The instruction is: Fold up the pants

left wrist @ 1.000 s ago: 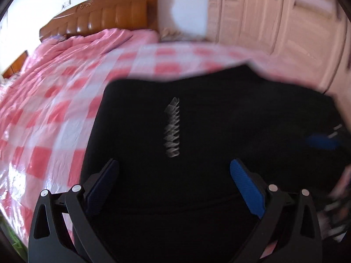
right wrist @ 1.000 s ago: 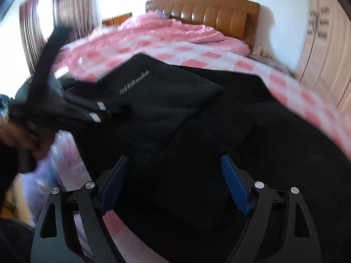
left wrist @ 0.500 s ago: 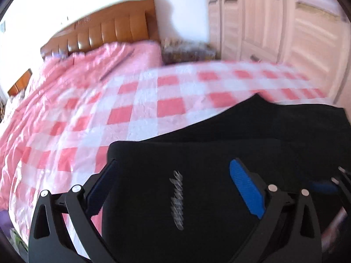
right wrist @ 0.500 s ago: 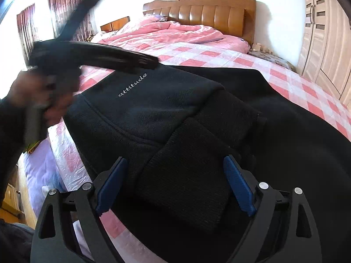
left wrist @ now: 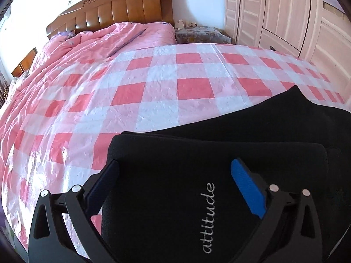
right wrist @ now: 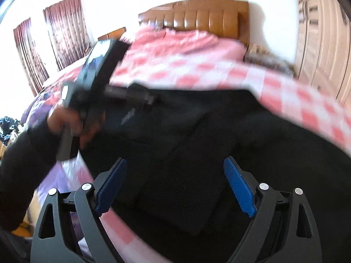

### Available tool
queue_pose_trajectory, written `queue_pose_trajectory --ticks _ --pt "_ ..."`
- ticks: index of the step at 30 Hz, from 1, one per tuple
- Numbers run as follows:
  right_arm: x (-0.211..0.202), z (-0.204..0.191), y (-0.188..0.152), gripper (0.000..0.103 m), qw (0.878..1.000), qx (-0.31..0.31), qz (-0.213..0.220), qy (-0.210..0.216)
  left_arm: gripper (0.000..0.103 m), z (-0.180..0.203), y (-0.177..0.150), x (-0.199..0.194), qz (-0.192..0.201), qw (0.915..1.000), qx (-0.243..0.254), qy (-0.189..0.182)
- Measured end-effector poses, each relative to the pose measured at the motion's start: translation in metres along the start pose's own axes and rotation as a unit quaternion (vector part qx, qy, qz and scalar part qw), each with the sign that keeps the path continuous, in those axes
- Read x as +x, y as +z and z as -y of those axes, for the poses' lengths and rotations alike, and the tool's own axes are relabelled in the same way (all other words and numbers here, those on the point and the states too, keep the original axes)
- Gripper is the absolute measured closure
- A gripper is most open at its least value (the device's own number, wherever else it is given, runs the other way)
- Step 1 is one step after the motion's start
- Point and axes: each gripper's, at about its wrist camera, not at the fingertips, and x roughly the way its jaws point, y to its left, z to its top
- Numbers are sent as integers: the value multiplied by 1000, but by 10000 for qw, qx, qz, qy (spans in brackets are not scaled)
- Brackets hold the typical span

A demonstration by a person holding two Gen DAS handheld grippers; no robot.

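Black pants (left wrist: 175,197) lie folded on the bed, with white "attitude" lettering (left wrist: 208,217) on the top layer. My left gripper (left wrist: 175,164) hovers open over that layer, its blue pads wide apart and holding nothing. In the right wrist view the pants (right wrist: 197,131) spread across the bed in stepped folds. My right gripper (right wrist: 175,162) is open above them, gripping nothing. That blurred view also shows a hand (right wrist: 72,127) holding the left gripper (right wrist: 149,98) over the pants' far left part.
The pink and white checked sheet (left wrist: 153,92) covers the bed. A pink quilt (left wrist: 98,39) is bunched at the wooden headboard (left wrist: 120,8). A bedside table (left wrist: 199,34) and pale wardrobe doors (left wrist: 274,11) stand on the right. Curtains (right wrist: 63,32) hang at far left.
The left gripper has drawn back across the pants, so the lettering now sits between its fingers and more sheet shows. The right gripper has lifted away from the fold. Both stay open.
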Motion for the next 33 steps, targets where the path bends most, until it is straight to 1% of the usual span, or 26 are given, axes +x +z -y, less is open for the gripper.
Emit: queue_pose_trajectory --ticks 1,3,6,7,8,11,15,17,18,20,22,23,24,25,26,27,28,30,31,32,33 --pt "7 1 5 17 10000 -62 -59 -6 1 0 -1 -2 10 10000 -3 10" --pt "31 2 12 17 9992 -199 -345 -18 1 1 -1 -2 22 10000 3 34" --pt "58 3 10 17 9967 -411 -686 -121 1 1 -1 -2 24 10000 -5 30" --pt "68 5 7 16 9950 -463 -871 -144 1 1 -1 -1 20 10000 -24 11" --pt "71 8 4 15 9949 -453 -891 -107 1 0 -1 -1 20 10000 -36 -5" --pt "69 11 0 15 9961 -363 -802 -17 1 0 -2 -2 30 10000 -46 -19" --pt "62 9 2 15 9965 -260 -786 -82 1 -3 -2 -4 93 9999 -105 -12" --pt "43 7 2 15 9978 -205 -600 -166 2 -10 -7 -23 371 9989 -249 135" --pt "29 4 0 15 9986 -265 -434 -139 2 -13 -11 -35 490 9983 -287 104" --pt "12 0 -5 15 9992 -292 -284 -40 2 -19 -25 -65 772 9966 -244 -173" --pt "4 -9 -17 15 9987 -398 -323 50 2 -24 -46 -86 955 9952 -150 -142" --pt "4 -13 -24 15 9981 -482 -385 13 2 -26 -60 -90 936 9955 -121 -104" --pt "8 -17 -32 15 9972 -569 -480 -99 2 -27 -70 -88 832 9965 -97 -78" --pt "10 -17 -36 15 9971 -565 -506 -109 2 -28 -79 -83 691 9976 -72 -25" --pt "13 -14 -40 15 9977 -451 -502 -20 2 -30 -92 -72 476 9988 -56 78" --pt "15 -7 -43 14 9984 -208 -518 110 2 -33 -98 -66 387 9992 -86 51" --pt "16 -3 -45 13 9984 -55 -538 187 2 -41 -105 -66 524 9981 -263 -162" --pt "14 1 -46 12 9980 49 -578 258 1 -48 -104 -62 436 9977 -412 -323" --pt "7 3 -44 12 9980 32 -573 261 1 -49 -100 -63 340 9980 -477 -255" --pt "-2 6 -44 12 9987 -15 -477 159 3 -43 -93 -69 311 9986 -421 -27" --pt "-11 12 -42 12 9994 -37 -353 -21 3 -38 -90 -77 414 9986 -322 46"
